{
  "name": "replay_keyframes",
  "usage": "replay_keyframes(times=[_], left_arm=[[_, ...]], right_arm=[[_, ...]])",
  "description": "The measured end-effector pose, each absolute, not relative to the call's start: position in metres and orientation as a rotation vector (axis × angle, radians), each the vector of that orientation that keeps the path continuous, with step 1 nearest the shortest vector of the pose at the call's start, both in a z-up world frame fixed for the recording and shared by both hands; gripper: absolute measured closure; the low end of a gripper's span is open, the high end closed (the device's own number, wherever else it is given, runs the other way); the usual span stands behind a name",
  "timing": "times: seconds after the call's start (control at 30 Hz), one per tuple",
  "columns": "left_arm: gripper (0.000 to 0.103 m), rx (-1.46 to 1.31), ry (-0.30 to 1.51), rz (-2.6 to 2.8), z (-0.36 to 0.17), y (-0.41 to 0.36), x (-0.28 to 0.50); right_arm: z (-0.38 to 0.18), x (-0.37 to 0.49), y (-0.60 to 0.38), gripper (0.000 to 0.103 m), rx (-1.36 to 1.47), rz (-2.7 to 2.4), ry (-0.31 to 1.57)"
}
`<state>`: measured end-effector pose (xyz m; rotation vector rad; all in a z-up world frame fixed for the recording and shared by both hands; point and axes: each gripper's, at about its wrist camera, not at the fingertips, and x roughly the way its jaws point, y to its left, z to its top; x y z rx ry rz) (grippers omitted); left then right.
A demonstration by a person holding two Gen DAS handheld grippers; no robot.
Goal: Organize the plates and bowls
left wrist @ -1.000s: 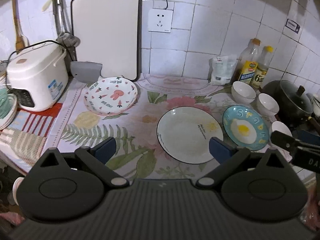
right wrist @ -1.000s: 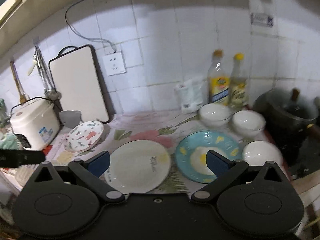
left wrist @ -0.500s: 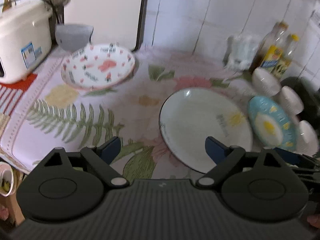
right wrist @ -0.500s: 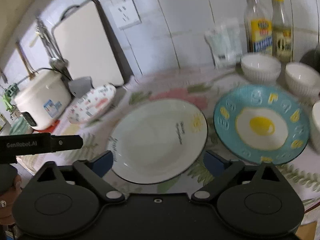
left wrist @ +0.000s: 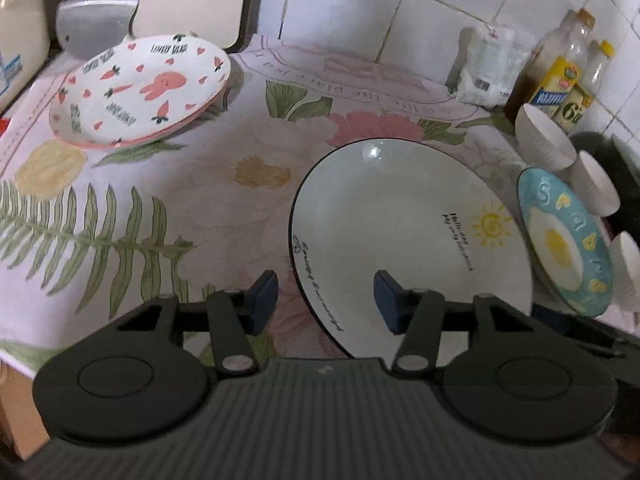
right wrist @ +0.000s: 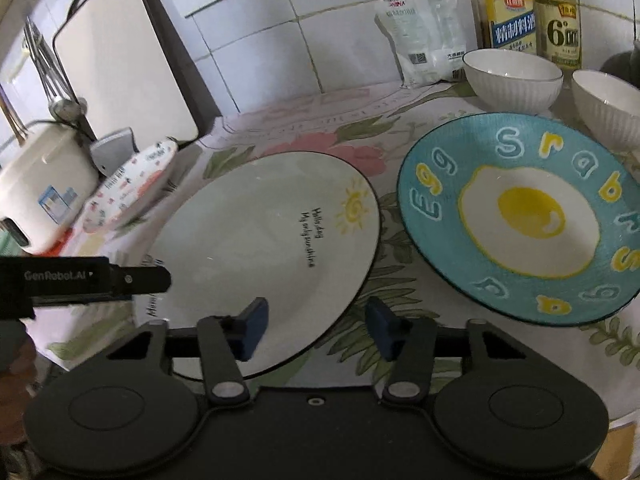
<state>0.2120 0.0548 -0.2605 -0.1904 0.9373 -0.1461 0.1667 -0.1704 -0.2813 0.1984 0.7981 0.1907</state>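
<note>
Two grippers hang low over the desk [left wrist: 160,208], which has a flower cloth on it. Both point at the big white plate [left wrist: 400,220] with the little sun on it. It lies flat in the middle of the desk.

The left gripper [left wrist: 326,300] has one finger outside the near left rim of the white plate and one finger over the plate. Its jaws have just been closing and are now about half way in. The rim sits between them, but the pads do not press on it, so it holds nothing. The right gripper [right wrist: 316,326] does the same at the near right rim of that plate. Its jaws have just been closing too, and they also do not pinch the plate yet.

The blue egg plate [right wrist: 520,220] lies just beside the white plate, on its right. Three white bowls [left wrist: 544,140] stand behind and beside the blue plate. The bunny plate [left wrist: 140,88] sits far back on the left, tipped up a little, near the rice cooker [right wrist: 40,184] and the cutting board [right wrist: 120,60].

I think the step now is getting hold of the white plate, maybe to stack it with another plate. Nothing is stacked yet. Next, each gripper needs to go a bit lower so the rim is right between the pads, then squeeze. The plate is smooth and flat, so it could slip out.
</note>
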Motion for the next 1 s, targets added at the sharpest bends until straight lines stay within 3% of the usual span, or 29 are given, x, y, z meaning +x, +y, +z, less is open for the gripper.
replay_keyframes(times=[0.07,0.1,0.17,0.23,0.43,0.77,1.0], left_arm=[[0.063,-0.160,0.950,-0.142,-0.265,0.054,0.215],[0.072,-0.148,0.974,-0.134,-0.269,0.053,0.218],[0.079,-0.201,0.994,-0.147,-0.275,0.057,0.222],[0.079,-0.284,1.015,-0.149,-0.278,0.058,0.220],[0.078,-0.194,0.971,-0.101,-0.278,0.042,0.213],[0.078,-0.033,0.839,-0.090,-0.255,0.038,0.205],[0.078,0.015,0.784,-0.081,-0.205,0.038,0.226]], right_arm=[[-0.282,0.169,-0.170,0.051,0.192,0.189,0.788],[-0.283,0.170,-0.171,0.058,0.192,0.189,0.785],[-0.285,0.173,-0.171,0.068,0.198,0.182,0.788],[-0.286,0.174,-0.173,0.073,0.211,0.171,0.796],[-0.284,0.180,-0.181,0.078,0.262,0.186,0.838],[-0.271,0.179,-0.175,0.077,0.227,0.249,0.774],[-0.237,0.201,-0.171,0.076,0.228,0.274,0.719]])
